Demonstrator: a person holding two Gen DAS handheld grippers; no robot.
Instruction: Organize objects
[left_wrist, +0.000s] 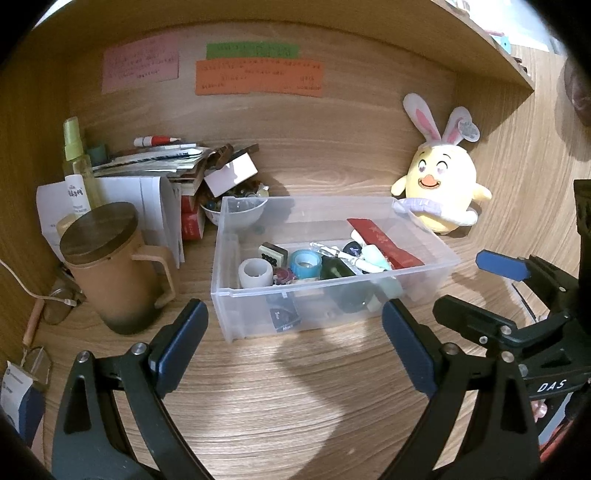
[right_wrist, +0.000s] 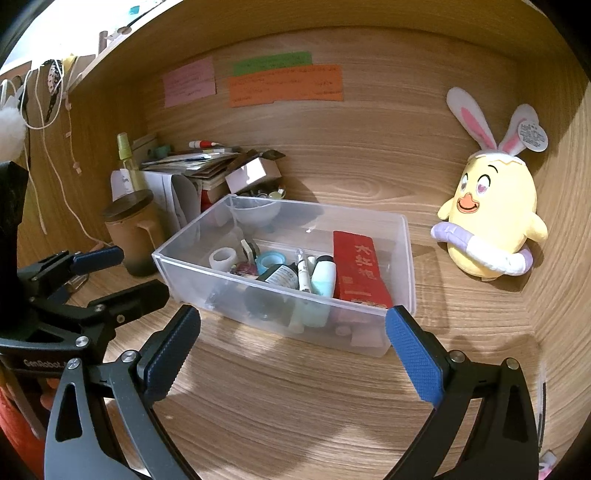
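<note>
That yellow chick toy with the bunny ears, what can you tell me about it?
The plush chick looks soft and egg-shaped, pale yellow, with an orange beak, heart-marked eyes and small stubby wings. It wears white rabbit ears with pink insides, one carrying a round paper tag, and a lilac-and-white ring around its belly. It stands upright on the wooden desk, close against the wooden wall panels behind it, to the right of the clear plastic bin. Neither gripper touches it.

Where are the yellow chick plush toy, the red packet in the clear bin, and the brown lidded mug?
yellow chick plush toy (right_wrist: 493, 218): right wrist view, on its belly.
red packet (right_wrist: 356, 267): right wrist view, on its printed face.
brown lidded mug (left_wrist: 110, 280): left wrist view, on its side wall.
</note>
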